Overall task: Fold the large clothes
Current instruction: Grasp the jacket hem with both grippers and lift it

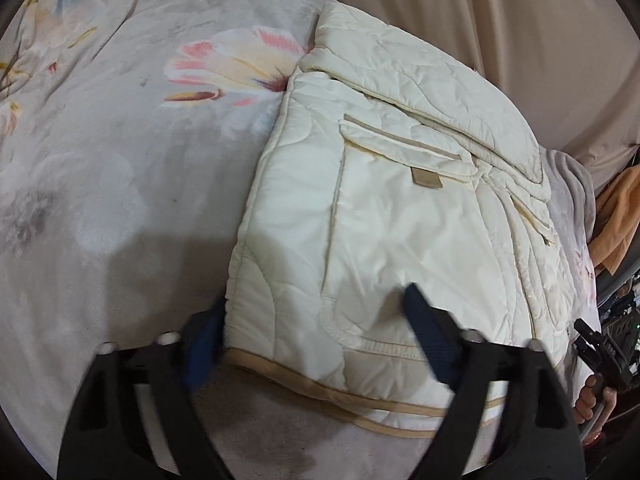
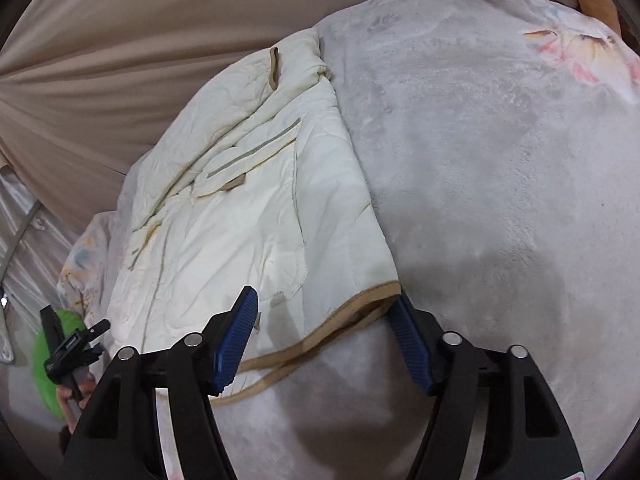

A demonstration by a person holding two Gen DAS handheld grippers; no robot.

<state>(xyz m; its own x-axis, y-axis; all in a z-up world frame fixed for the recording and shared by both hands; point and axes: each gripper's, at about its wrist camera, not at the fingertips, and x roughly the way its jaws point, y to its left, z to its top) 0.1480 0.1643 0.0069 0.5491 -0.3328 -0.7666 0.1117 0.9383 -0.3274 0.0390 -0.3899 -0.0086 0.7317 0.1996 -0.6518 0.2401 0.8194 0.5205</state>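
both grippers at the jacket hem, jaws wide

the jacket (image 1: 400, 208) lies folded lengthwise on a blanket (image 1: 120, 200), cream and quilted, with tan binding along the hem nearest the cameras. it looks puffy and soft, light for its bulk, with a smooth shell that may slide on itself; the padding will likely spring back, so folds want pressing down. the bound hem corners look like the firmest places to take hold, since the binding gives an edge that should not slip out.

the left gripper (image 1: 312, 320) sits low at the near left corner of the hem, jaws spread wide. one finger is just outside the jacket's long edge, the other rests over the fabric, so the corner lies between them, not pinched.

the right gripper (image 2: 324, 320) is at the other hem corner, also spread wide, one finger over the cloth and one just off the corner on the blanket. both point forward along the jacket, low and nearly level. closing on both corners seems the next step, then carrying the hem toward the collar.
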